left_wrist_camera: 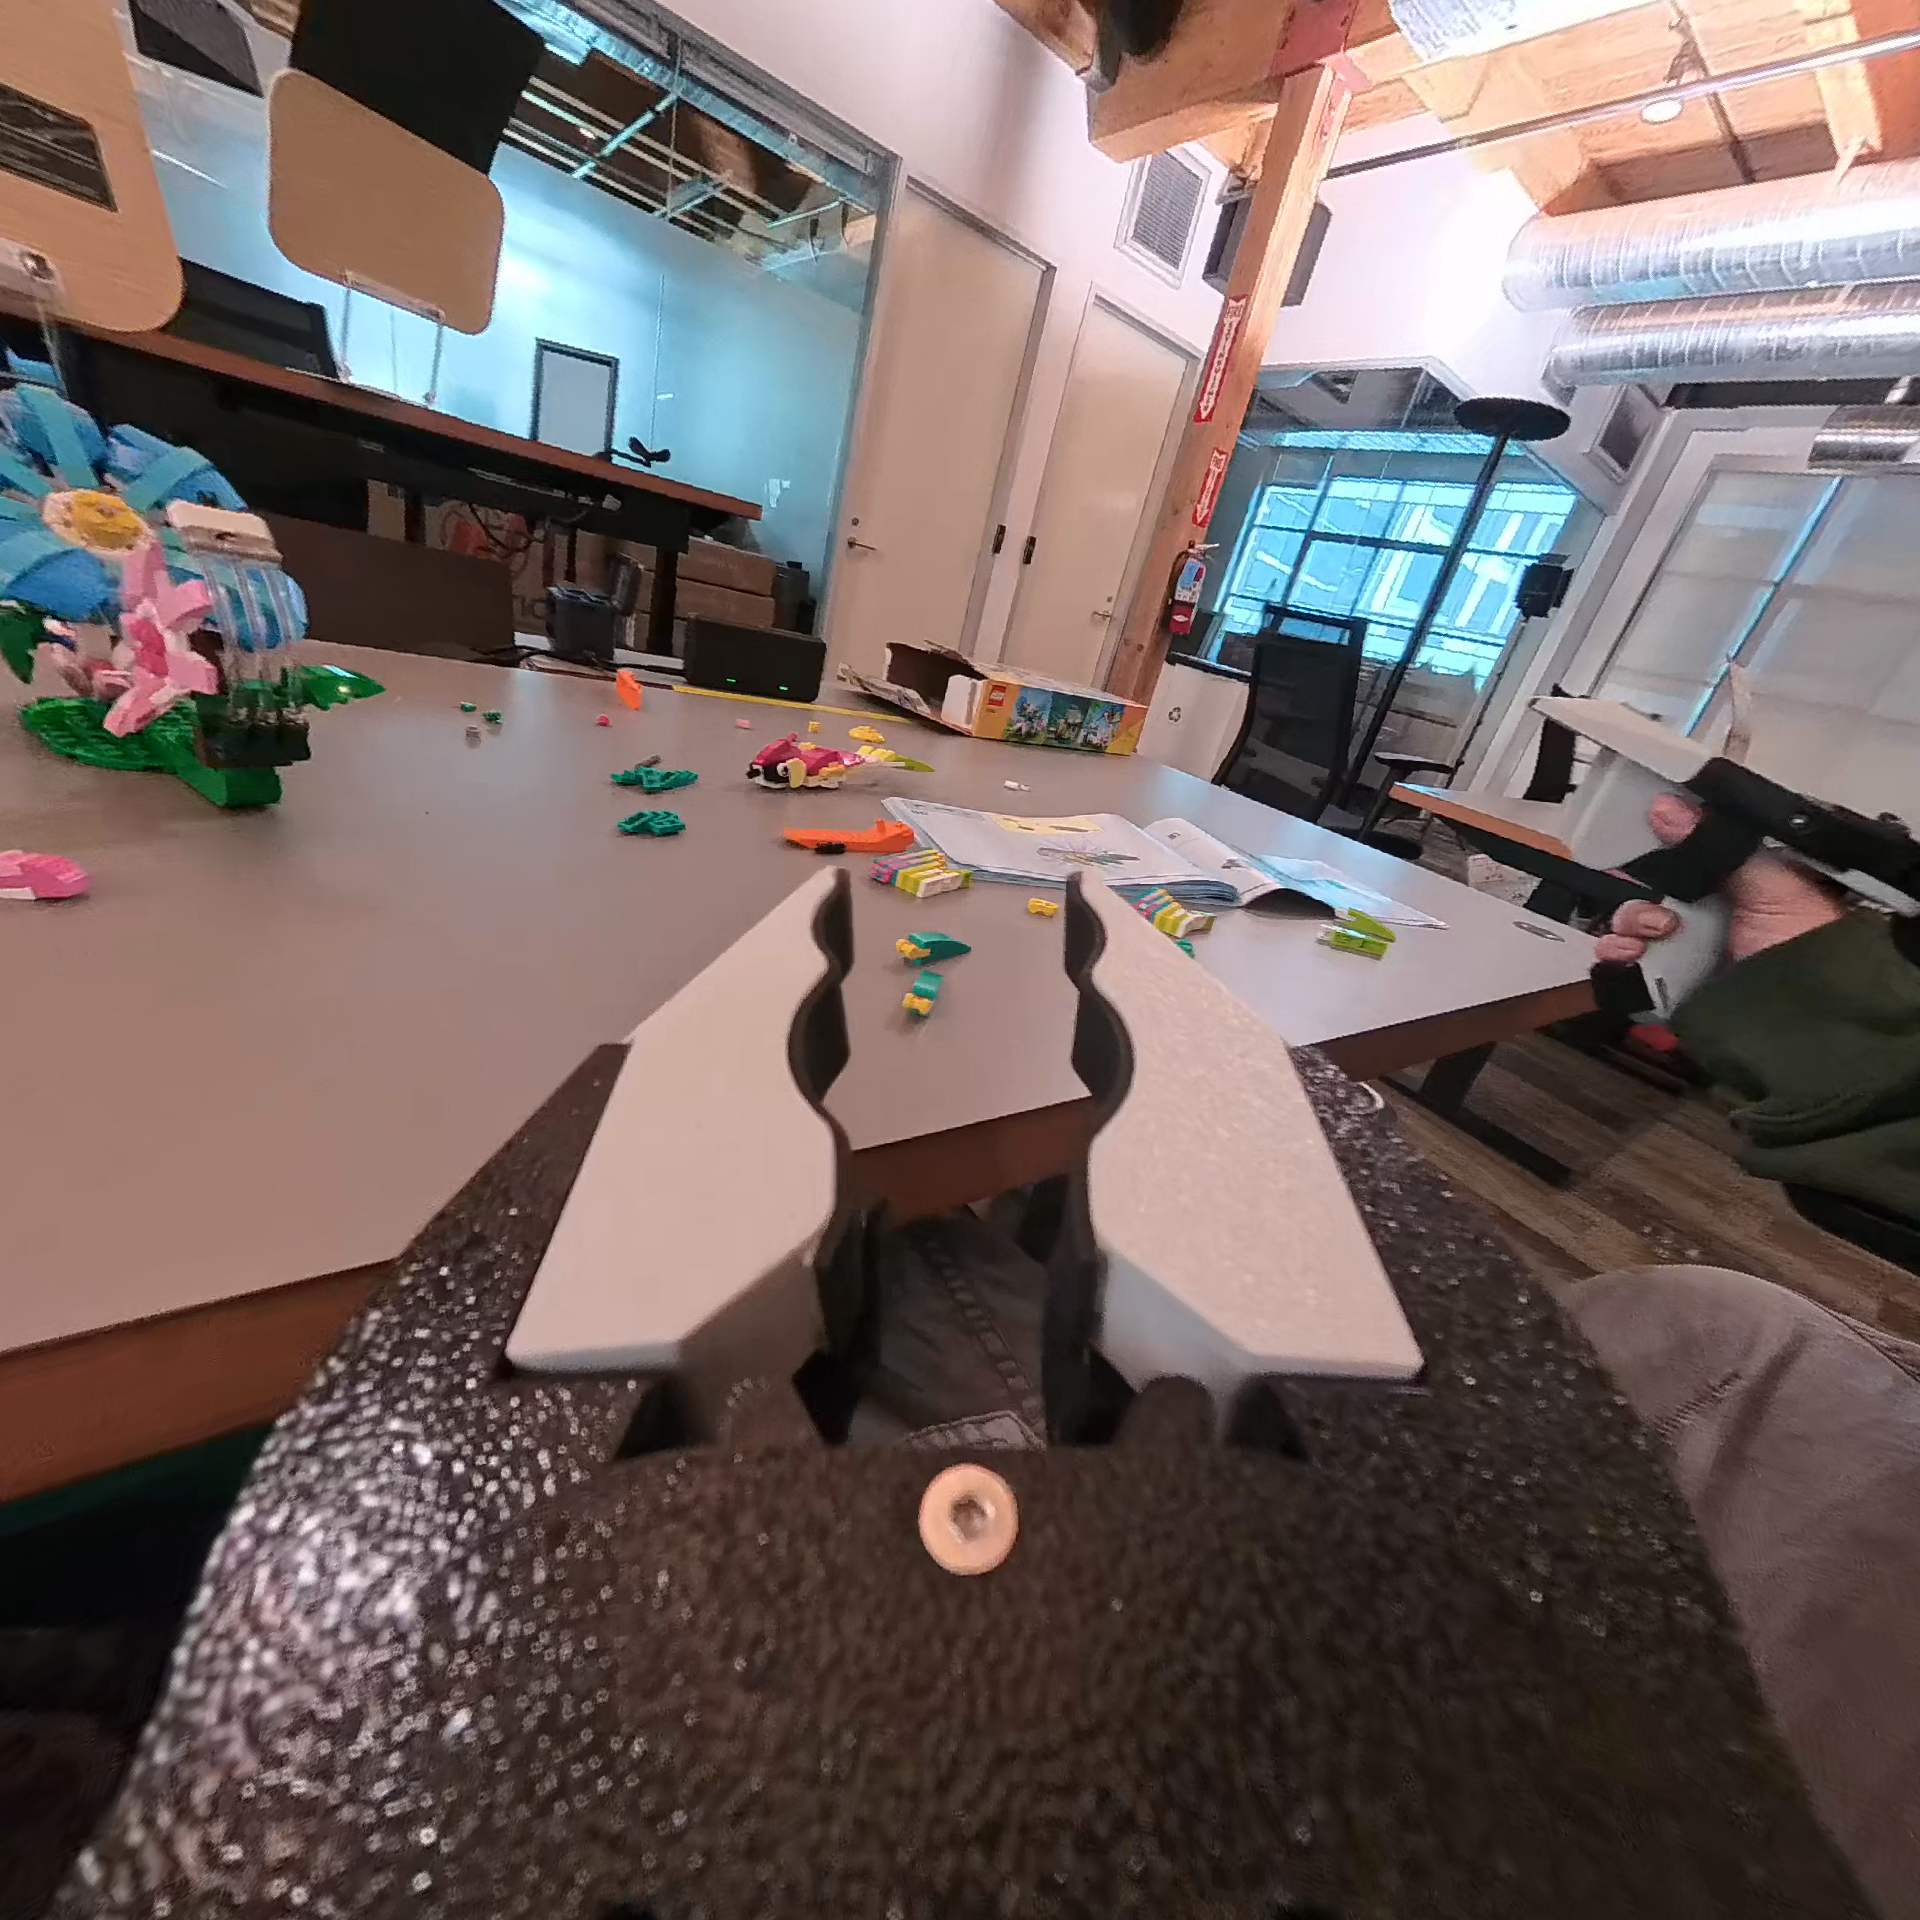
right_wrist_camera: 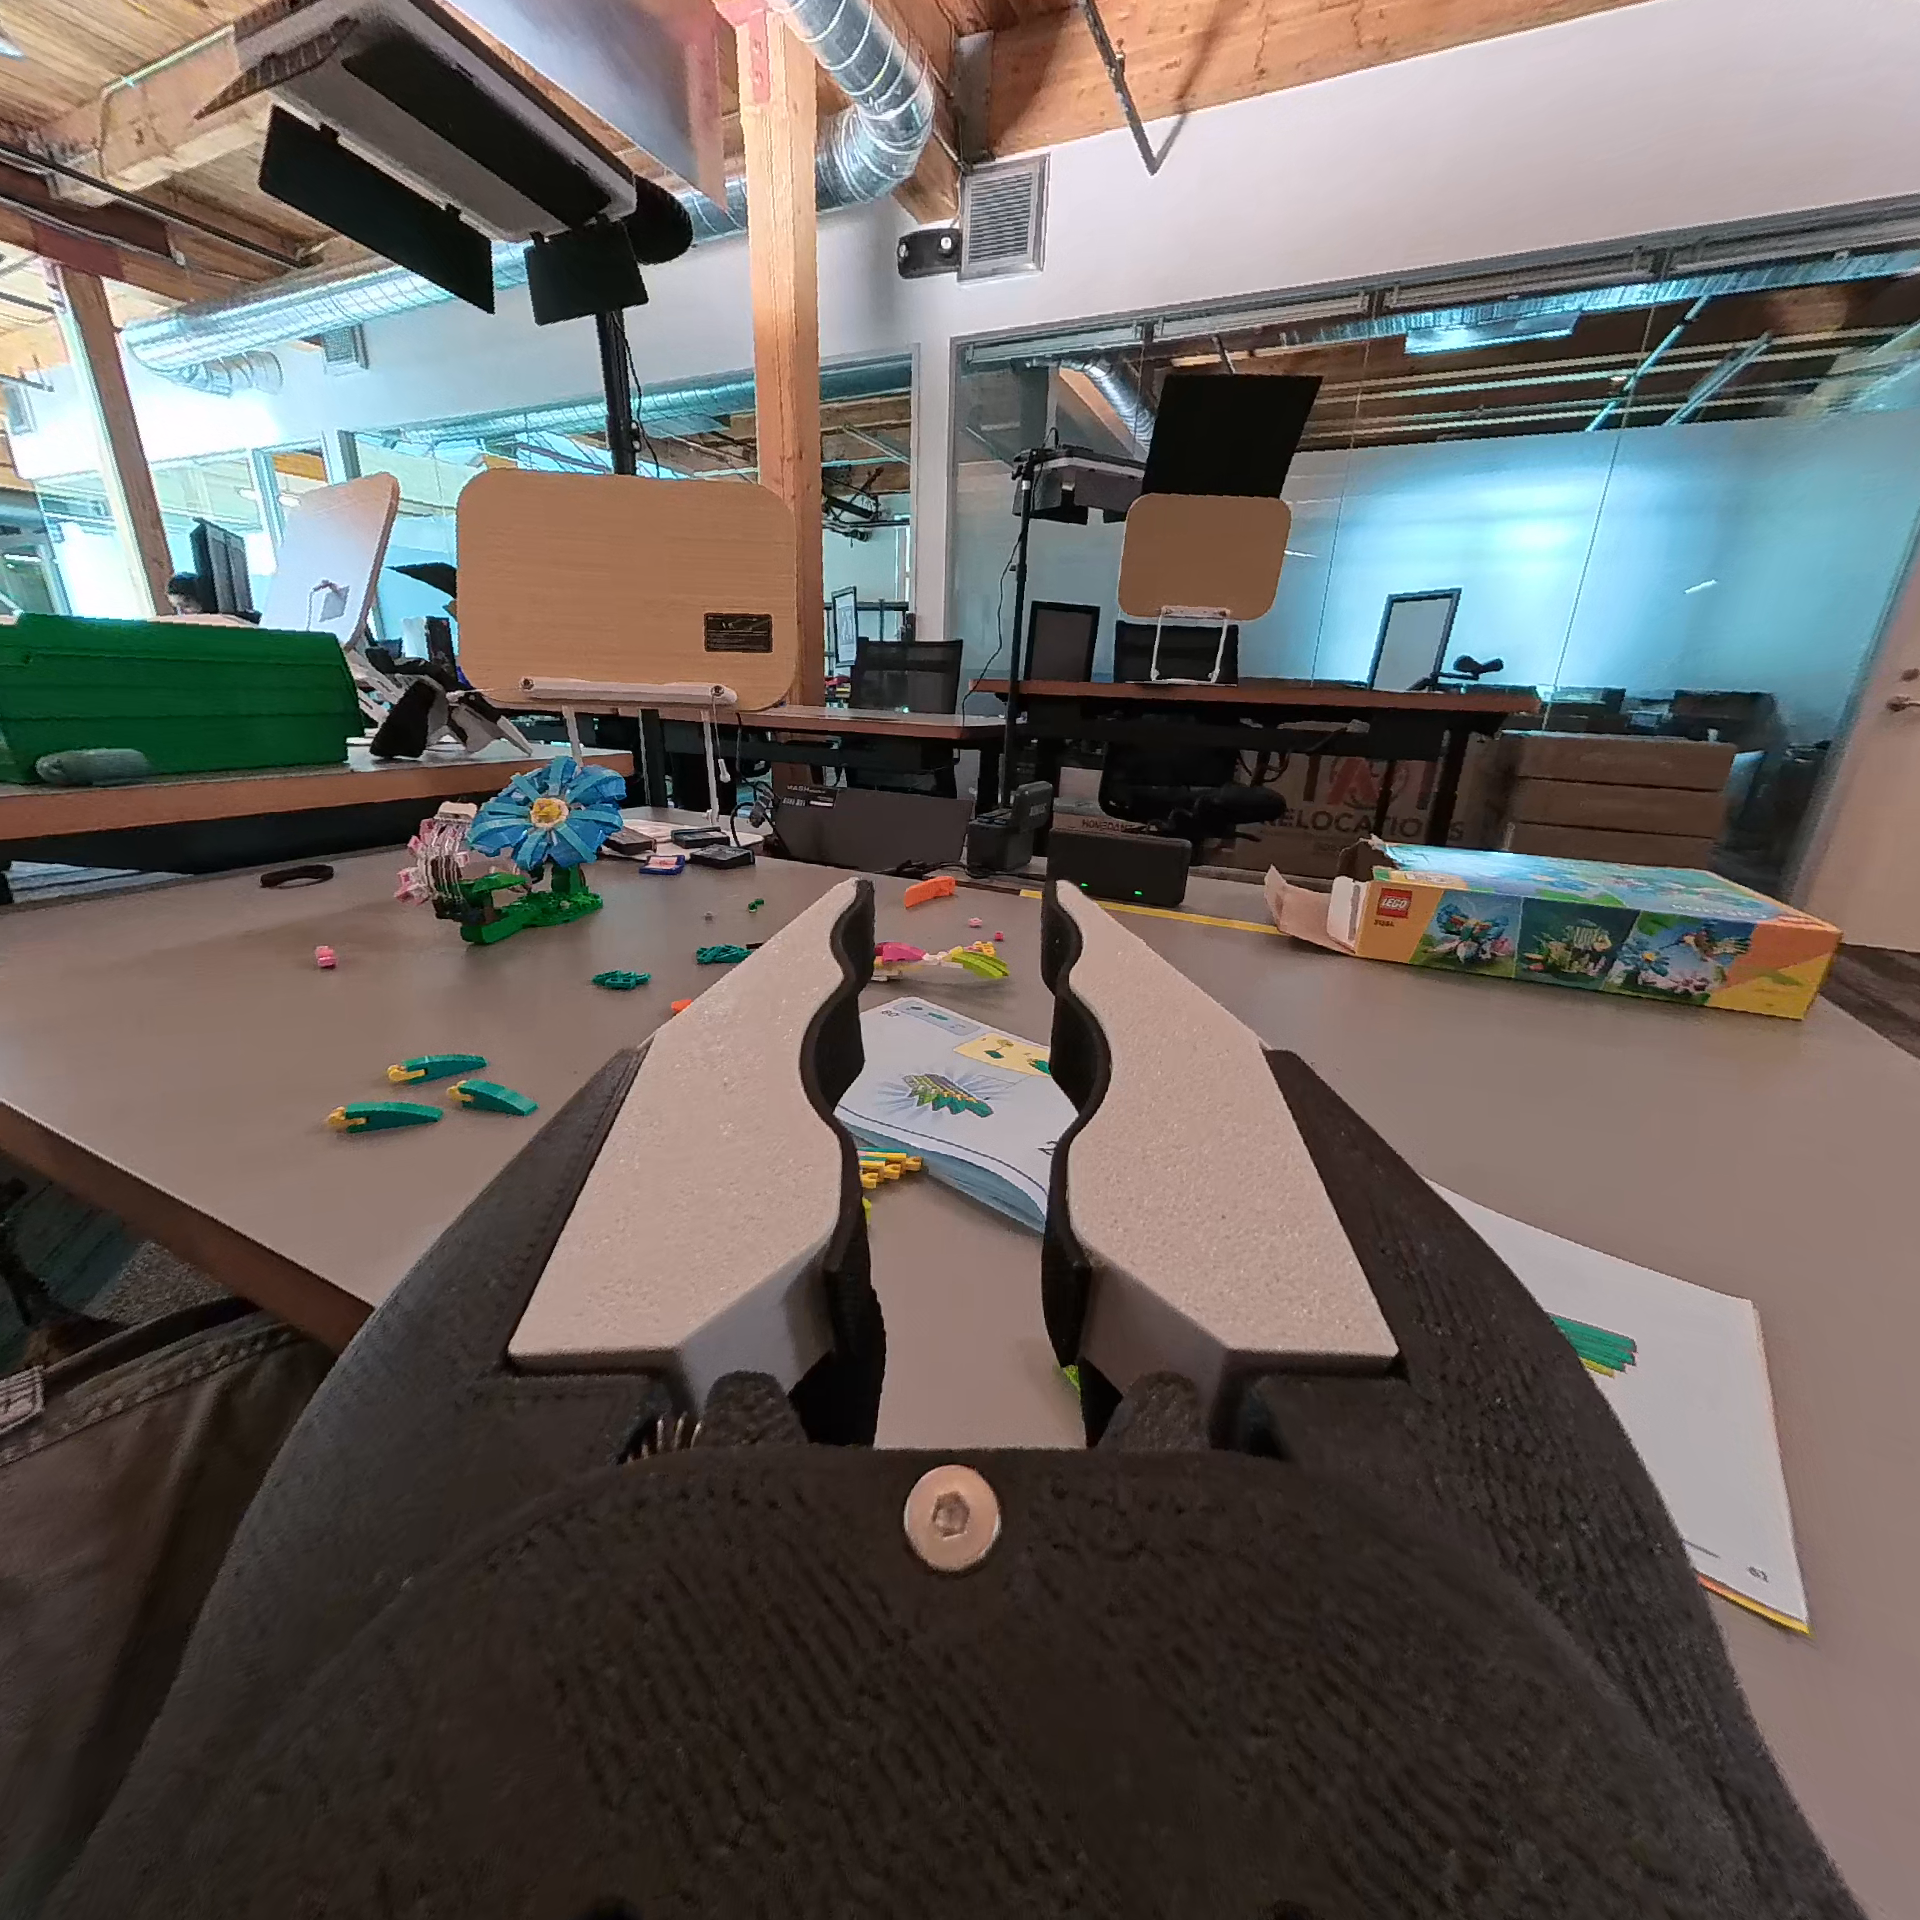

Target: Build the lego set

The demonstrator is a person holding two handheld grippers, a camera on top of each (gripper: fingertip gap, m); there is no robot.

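My left gripper point(left_wrist_camera: 956, 904) is open and empty, held low at the near edge of the grey table point(left_wrist_camera: 416, 935). My right gripper point(right_wrist_camera: 951, 909) is open and empty above the table's near edge; it also shows far right in the left wrist view point(left_wrist_camera: 1766, 831), held by a hand. A blue lego flower model point(left_wrist_camera: 135, 603) on a green base stands at the far left and shows in the right wrist view point(right_wrist_camera: 540, 831). A pink-and-yellow lego build point(left_wrist_camera: 800, 764) lies mid-table. The open instruction booklet point(right_wrist_camera: 956, 1101) lies ahead of my right gripper. Small teal pieces point(left_wrist_camera: 930, 951) lie between my left fingers' line of sight.
The lego box point(right_wrist_camera: 1579, 935) lies at the back right. Orange pieces point(left_wrist_camera: 847, 834), teal leaf pieces point(right_wrist_camera: 436, 1091) and striped small builds point(left_wrist_camera: 920, 871) are scattered over the table. A black device point(right_wrist_camera: 1117, 868) stands at the back. A second booklet point(right_wrist_camera: 1662, 1434) lies near right. The blue lego flower model point(left_wrist_camera: 135, 603) is closer to my left gripper, around 25 cm from its tips; the right tips are 50 cm off.
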